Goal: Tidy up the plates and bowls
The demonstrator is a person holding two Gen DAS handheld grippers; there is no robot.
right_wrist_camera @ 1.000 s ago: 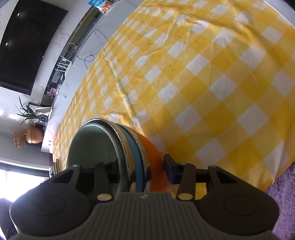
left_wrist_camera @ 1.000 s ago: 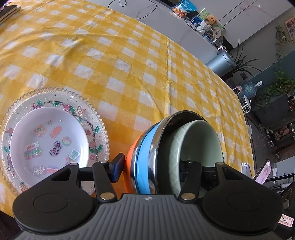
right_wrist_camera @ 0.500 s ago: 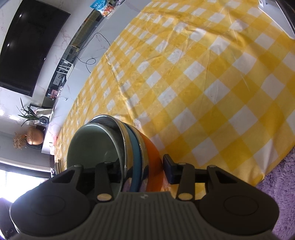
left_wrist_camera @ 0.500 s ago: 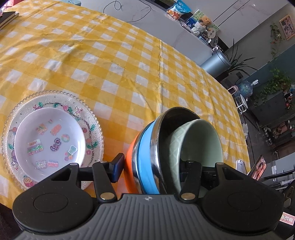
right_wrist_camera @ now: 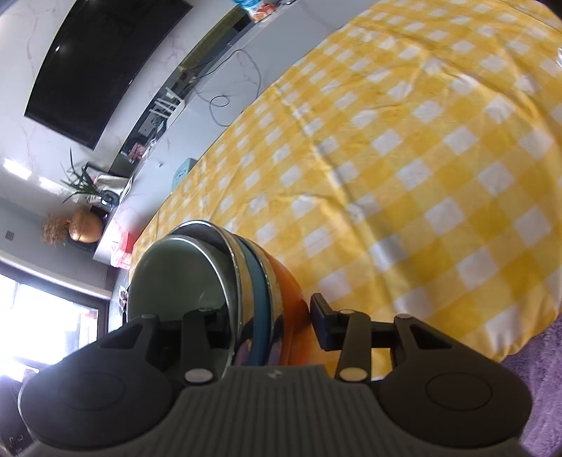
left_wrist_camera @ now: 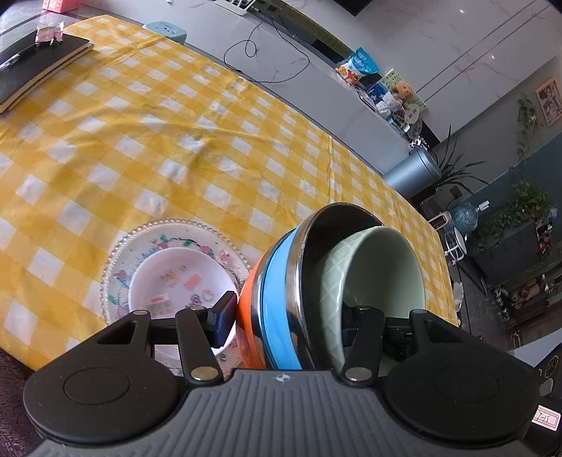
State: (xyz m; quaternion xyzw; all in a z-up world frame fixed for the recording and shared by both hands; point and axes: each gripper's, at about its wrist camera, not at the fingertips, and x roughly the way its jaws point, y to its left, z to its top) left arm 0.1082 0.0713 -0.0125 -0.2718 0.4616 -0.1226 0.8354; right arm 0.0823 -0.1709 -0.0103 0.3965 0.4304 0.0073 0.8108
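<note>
A nested stack of bowls, orange outside, then blue, then steel, with a pale green bowl innermost, is gripped from both sides. My left gripper is shut on its rim, and my right gripper is shut on the opposite rim of the same bowl stack. The stack is held above the yellow checked tablecloth. In the left wrist view a clear beaded plate with a small white sticker plate on it lies on the table to the left of the stack.
A dark notebook lies at the far left corner of the table, with a teal box beyond it. The table's near edge and a purple rug show at the lower right of the right wrist view.
Both grippers have risen and pulled back with the bowl stack. More of the table shows, and the plates now sit closer to the stack in the left wrist view.
</note>
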